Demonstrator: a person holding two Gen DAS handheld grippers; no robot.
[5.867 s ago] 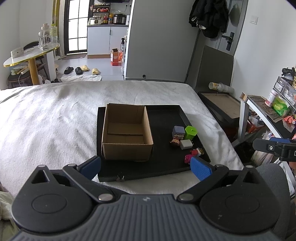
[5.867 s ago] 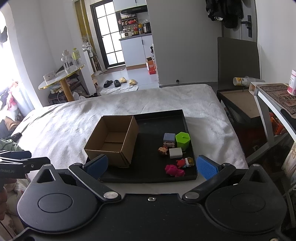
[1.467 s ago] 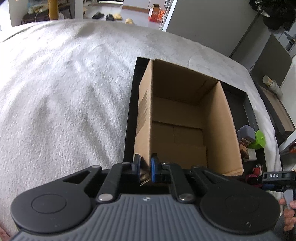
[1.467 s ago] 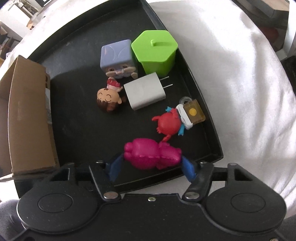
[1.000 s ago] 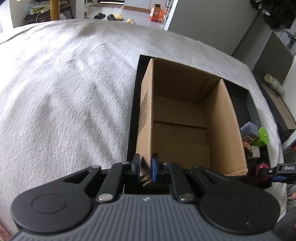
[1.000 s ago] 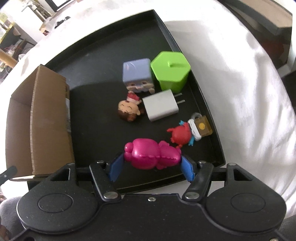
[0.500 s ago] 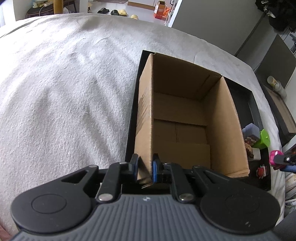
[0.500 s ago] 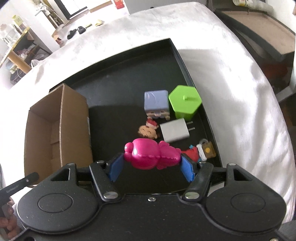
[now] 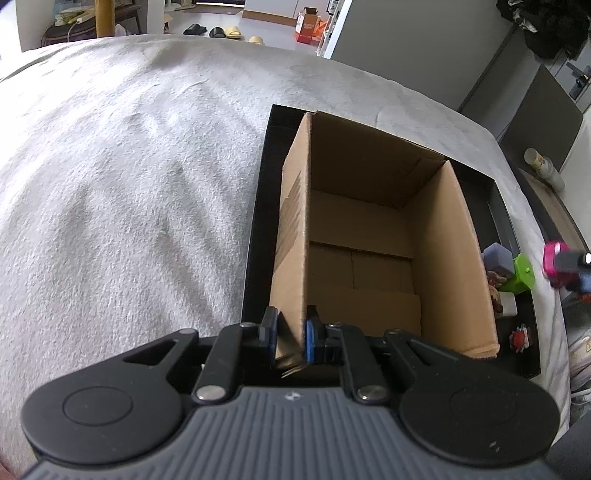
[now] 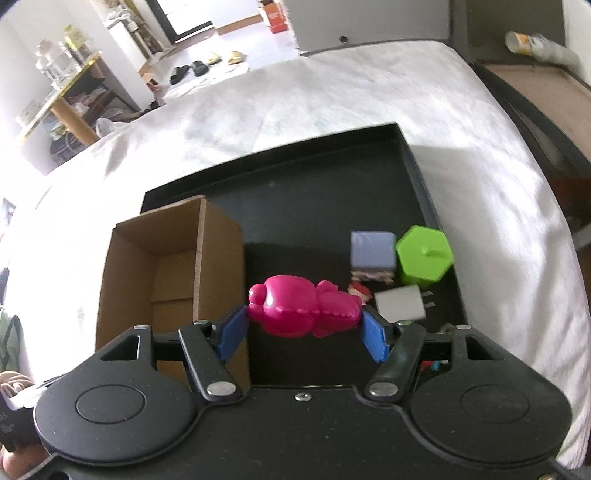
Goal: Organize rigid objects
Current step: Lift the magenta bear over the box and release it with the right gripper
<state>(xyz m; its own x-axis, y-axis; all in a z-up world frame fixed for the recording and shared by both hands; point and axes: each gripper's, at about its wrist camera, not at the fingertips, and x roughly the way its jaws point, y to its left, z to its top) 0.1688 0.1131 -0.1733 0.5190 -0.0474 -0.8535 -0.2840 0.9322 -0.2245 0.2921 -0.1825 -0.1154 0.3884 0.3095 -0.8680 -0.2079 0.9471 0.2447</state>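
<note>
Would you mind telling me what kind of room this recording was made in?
Probably a small studio flat: the black tray sits on a bed's white blanket, slippers lie on the floor, and a gold-rimmed side table stands beyond.

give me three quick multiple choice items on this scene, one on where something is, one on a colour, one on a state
1. Where does the cardboard box stand?
A. on the black tray
B. on the floor
C. on a shelf

2. What colour is the toy in the right claw?
A. yellow
B. white
C. pink

3. What is the left claw doing?
A. hanging open
B. pinching the box's near wall
C. holding the green hexagonal container

Key: 1 A, the black tray lies under it. 2 C, the pink toy sits between its fingers. 3 B, its fingers flank the cardboard edge.
</note>
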